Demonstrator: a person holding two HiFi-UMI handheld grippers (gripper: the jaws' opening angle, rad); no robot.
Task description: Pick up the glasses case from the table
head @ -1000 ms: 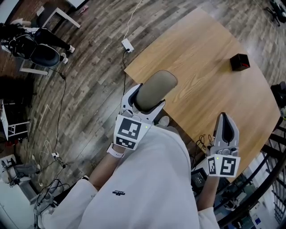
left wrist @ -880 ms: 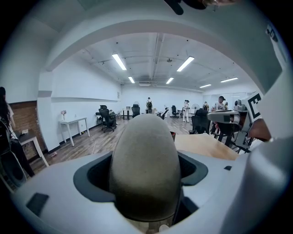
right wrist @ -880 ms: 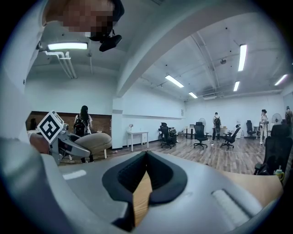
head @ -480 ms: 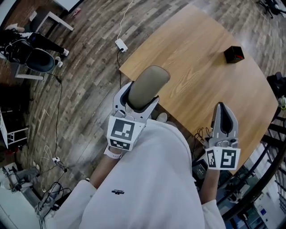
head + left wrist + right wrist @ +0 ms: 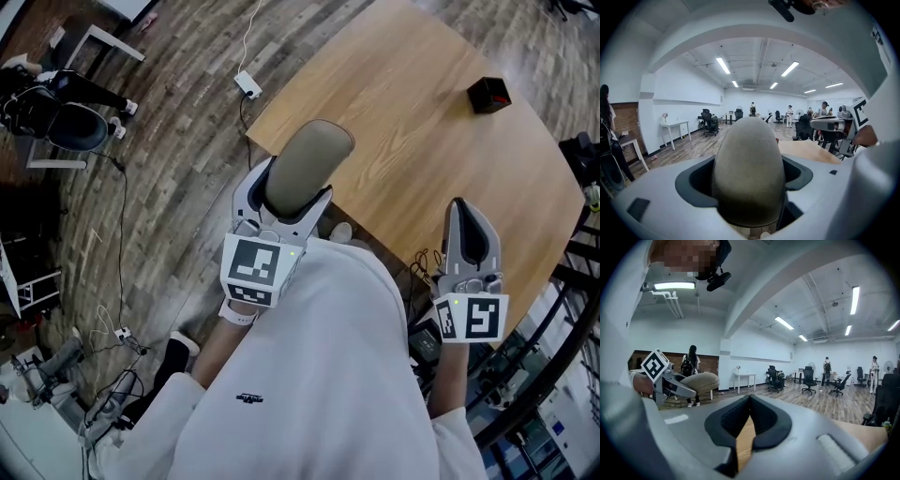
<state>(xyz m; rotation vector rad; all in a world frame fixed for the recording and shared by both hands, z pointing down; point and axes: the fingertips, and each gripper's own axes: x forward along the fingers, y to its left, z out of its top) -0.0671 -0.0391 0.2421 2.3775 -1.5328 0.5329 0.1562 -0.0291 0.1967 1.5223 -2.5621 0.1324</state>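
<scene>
My left gripper [image 5: 284, 202] clamps the olive-grey, oval fabric glasses case [image 5: 309, 161], held in the air over the light wooden table's [image 5: 412, 112] near edge. My right gripper [image 5: 462, 212], jaws together, holds nothing.

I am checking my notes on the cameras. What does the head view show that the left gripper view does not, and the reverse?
Only the head view shows the left gripper's own marker cube and the black railing at the lower right. Only the left gripper view shows the ceiling lights and a white desk by the wall. Both show the olive glasses case gripped in the left claw, and the wooden table beyond it.
</scene>
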